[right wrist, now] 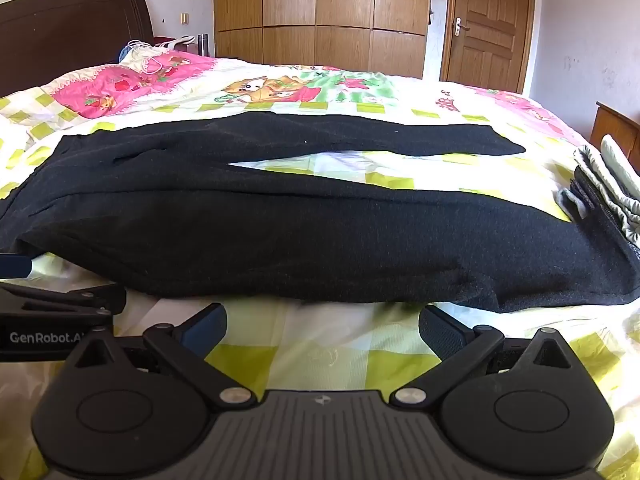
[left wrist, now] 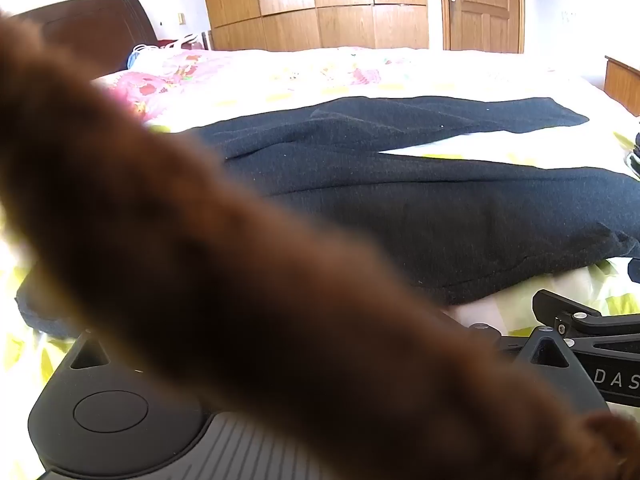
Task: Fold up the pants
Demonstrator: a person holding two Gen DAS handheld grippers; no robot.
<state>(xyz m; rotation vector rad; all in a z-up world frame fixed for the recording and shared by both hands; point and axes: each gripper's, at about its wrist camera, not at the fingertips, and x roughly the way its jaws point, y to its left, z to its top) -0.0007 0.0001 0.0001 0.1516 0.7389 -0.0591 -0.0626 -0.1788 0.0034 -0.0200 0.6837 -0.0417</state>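
Observation:
Black pants lie flat on the bed, waist to the left and both legs spread in a V toward the right. My right gripper stands open over the quilt just short of the near leg's edge, with nothing between its fingers. In the left wrist view the pants lie ahead, but a blurred brown sleeve crosses the frame and hides my left gripper's fingers. The left gripper's housing shows at the left edge of the right wrist view, beside the waist end.
The bed carries a patterned yellow-green and pink quilt. A pile of folded clothes sits at its right edge by the near leg's hem. A dark headboard is at the left; a wooden wardrobe and a door stand behind.

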